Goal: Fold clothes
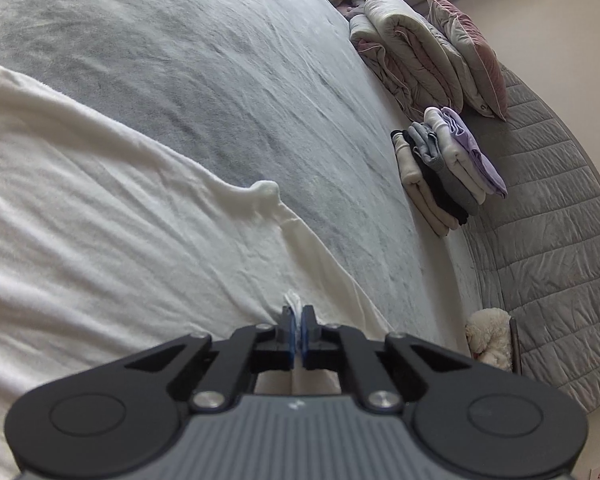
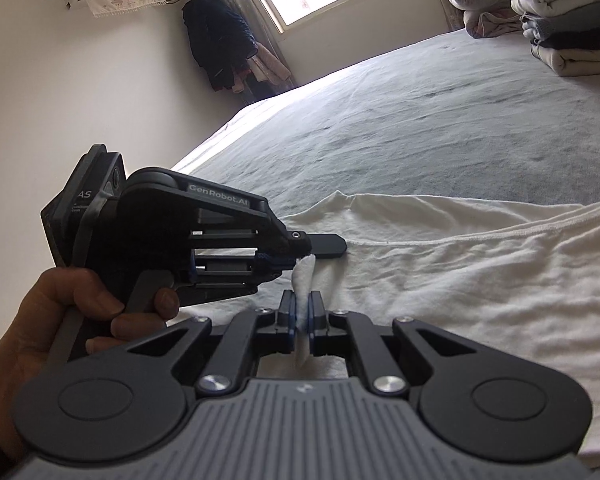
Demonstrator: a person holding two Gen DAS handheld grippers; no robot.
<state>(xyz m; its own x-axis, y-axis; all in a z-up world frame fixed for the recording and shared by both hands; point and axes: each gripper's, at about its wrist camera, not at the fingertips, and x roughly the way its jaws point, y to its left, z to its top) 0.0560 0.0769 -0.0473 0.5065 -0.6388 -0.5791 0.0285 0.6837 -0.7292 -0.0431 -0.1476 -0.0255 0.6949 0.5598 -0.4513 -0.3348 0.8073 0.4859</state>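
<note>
Both the left gripper and right gripper pinch one edge of a white garment spread unfolded on the bed, while a stack of folded clothes sits near the headboard edge.

Garment on the bed; folded stack beyond, before the bedding roll.
</note>
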